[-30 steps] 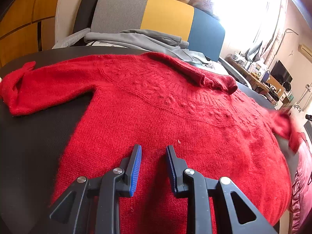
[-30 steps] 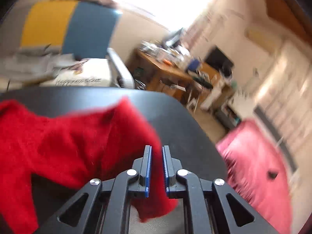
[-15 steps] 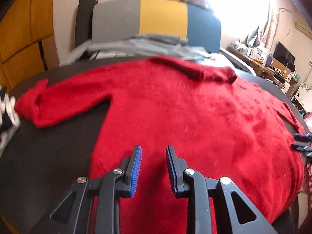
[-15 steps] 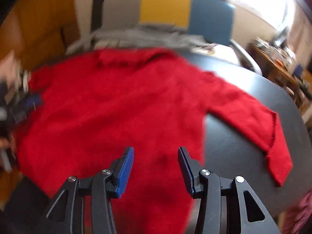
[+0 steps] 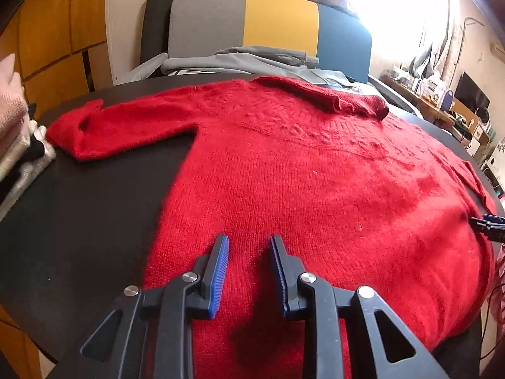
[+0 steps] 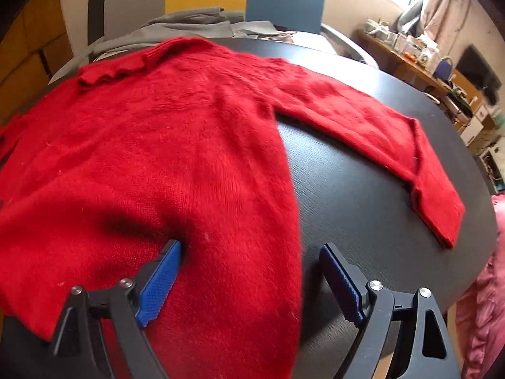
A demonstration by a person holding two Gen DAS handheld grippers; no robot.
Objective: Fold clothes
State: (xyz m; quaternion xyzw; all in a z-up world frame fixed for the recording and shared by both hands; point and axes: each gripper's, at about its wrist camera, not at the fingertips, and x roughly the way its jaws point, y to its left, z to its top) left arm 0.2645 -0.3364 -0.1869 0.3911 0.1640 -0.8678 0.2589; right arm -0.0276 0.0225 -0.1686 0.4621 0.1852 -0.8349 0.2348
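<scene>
A red knitted sweater (image 5: 303,173) lies spread flat on the black round table (image 5: 82,221), collar toward the far side, both sleeves stretched outward. My left gripper (image 5: 247,243) hovers over the sweater's lower left part, its jaws a little apart with nothing between them. In the right wrist view the same sweater (image 6: 157,145) fills the left half, its right sleeve (image 6: 378,132) laid across the table (image 6: 363,202). My right gripper (image 6: 251,249) is low over the sweater's right side edge, its jaws opening wide; the left fingertip (image 6: 172,249) presses the knit, and the edge lies between them unpinched.
A grey, yellow and blue chair back (image 5: 268,28) stands behind the table with grey clothes (image 5: 240,60) heaped on it. Folded pale garments (image 5: 12,132) are stacked at the table's left edge. A cluttered desk (image 6: 419,57) and pink bedding (image 6: 483,300) lie to the right.
My right gripper let go of the right sleeve, which now lies flat, swung left and down to the sweater's side edge and opened wide. The left gripper drifted slightly; its jaws are unchanged.
</scene>
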